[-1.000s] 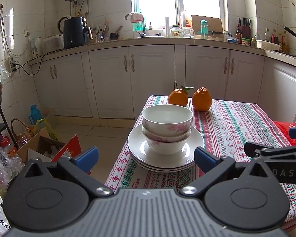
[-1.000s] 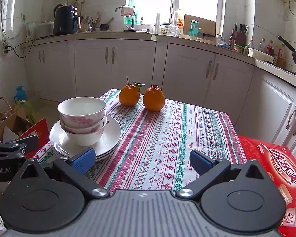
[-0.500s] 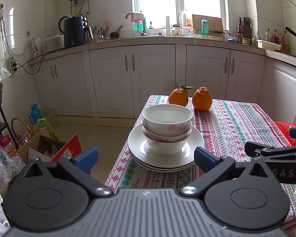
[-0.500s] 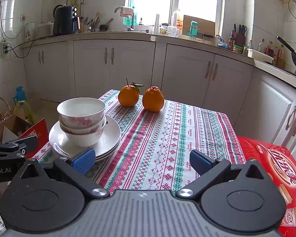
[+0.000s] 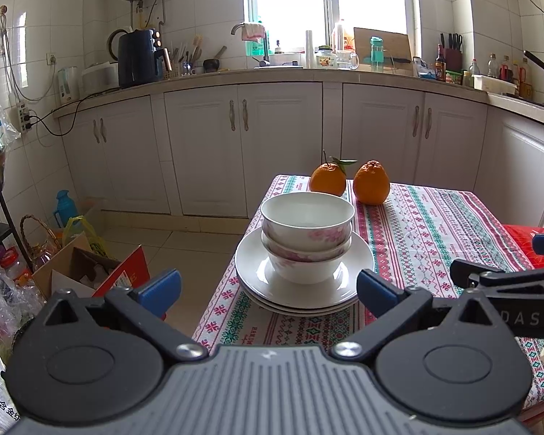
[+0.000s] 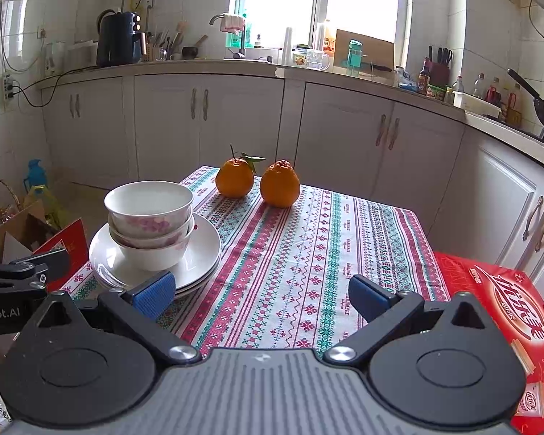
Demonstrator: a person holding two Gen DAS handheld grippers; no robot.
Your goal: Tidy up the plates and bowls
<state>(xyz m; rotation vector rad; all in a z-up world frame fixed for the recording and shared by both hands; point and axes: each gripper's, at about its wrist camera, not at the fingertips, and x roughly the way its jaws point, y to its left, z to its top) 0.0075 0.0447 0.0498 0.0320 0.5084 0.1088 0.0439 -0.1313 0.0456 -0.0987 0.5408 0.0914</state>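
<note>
Your left claw [image 5: 268,288] hangs with its blue pads wide apart and nothing between them, aimed straight at the bowls [image 5: 307,233] from just short of the table [image 5: 435,224] edge. Your right claw [image 6: 259,295] is spread just as wide and empty, held low over the near part of the striped cloth, with the stack off to its left. Two bowls with pink flowers sit nested, one inside the other, on top of the plates [image 5: 304,290], which lie stacked at the table's near left corner; from the rims you can count at least two plates, perhaps three, though the edges are too close together to be sure. Both bowls stand upright and the top one looks empty. Two oranges [image 6: 257,183] rest side by side at the far end of the table, well apart from the stack, the left one with a stem and leaf. A red box [image 6: 500,301] lies just beside the table on your right. In each wrist view the other claw shows at the frame's edge, level with the table and clear of the dishes.
</note>
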